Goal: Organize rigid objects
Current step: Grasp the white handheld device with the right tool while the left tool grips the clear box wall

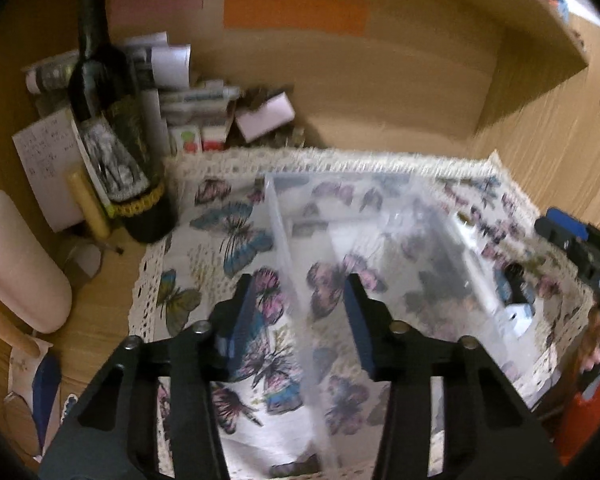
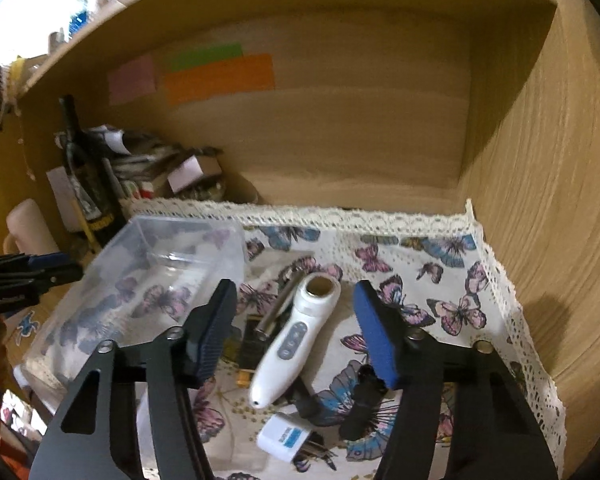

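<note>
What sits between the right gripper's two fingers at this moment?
In the right wrist view, the open right gripper frames a white handheld device, with a metallic cylinder beside it, both on the butterfly cloth.

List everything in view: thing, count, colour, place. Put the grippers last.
Clear plastic bin: one, transparent, left on the cloth.
Butterfly cloth: one, white with lace edge, covering the shelf floor.
Handheld device: one, white with grey buttons, mid-cloth.
Metal tube: one, silver, left of the device.
Small box: one, white with blue label, near edge.
Wine bottle: one, dark, left of the cloth.
Sticky notes: three; pink, green, orange; back wall.
Paper stack: white, behind the bottle.
Left gripper: jaws open, straddling the bin wall.
Right gripper: jaws open, over the device.
</note>
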A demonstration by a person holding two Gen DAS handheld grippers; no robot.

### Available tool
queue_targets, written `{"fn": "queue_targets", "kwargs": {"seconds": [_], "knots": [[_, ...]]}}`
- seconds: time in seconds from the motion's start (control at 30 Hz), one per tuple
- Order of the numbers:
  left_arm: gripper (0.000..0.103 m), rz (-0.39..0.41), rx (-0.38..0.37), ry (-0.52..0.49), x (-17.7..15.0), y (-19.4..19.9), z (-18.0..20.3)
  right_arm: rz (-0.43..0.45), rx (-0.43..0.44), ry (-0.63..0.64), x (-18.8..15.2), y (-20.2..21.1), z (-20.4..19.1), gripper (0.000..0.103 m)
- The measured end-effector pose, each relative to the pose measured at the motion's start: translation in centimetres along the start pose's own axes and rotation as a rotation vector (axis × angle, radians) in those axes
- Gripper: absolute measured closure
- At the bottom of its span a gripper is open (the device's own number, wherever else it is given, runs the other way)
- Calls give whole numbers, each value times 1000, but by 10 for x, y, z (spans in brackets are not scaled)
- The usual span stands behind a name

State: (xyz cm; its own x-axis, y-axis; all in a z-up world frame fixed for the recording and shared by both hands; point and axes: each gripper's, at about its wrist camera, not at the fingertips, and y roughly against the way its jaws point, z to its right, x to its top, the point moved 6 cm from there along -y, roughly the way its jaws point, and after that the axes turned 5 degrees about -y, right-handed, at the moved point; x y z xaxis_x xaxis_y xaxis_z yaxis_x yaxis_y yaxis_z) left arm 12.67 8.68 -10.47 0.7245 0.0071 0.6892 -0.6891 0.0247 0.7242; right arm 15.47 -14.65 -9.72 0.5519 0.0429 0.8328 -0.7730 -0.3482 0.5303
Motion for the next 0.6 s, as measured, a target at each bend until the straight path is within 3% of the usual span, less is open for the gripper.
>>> {"fn": "queue_targets", "kwargs": {"seconds": [0.07,0.23,0.47,0.6], "knots": [[73,-58,-30,7,-5,-9,-3,-35,-9,-3,0,-10,5,53],[77,-170,-107,29,-15,-26,-7,-114,-34,-28,-1,-32,18,61],[87,-234,-154,3,-11,-33,-1,-274,-4,-72,-8,-72,26,69],[87,-243,-124,-24,-10,-37,0,-367,8,-71,-17,-94,22,69]]}}
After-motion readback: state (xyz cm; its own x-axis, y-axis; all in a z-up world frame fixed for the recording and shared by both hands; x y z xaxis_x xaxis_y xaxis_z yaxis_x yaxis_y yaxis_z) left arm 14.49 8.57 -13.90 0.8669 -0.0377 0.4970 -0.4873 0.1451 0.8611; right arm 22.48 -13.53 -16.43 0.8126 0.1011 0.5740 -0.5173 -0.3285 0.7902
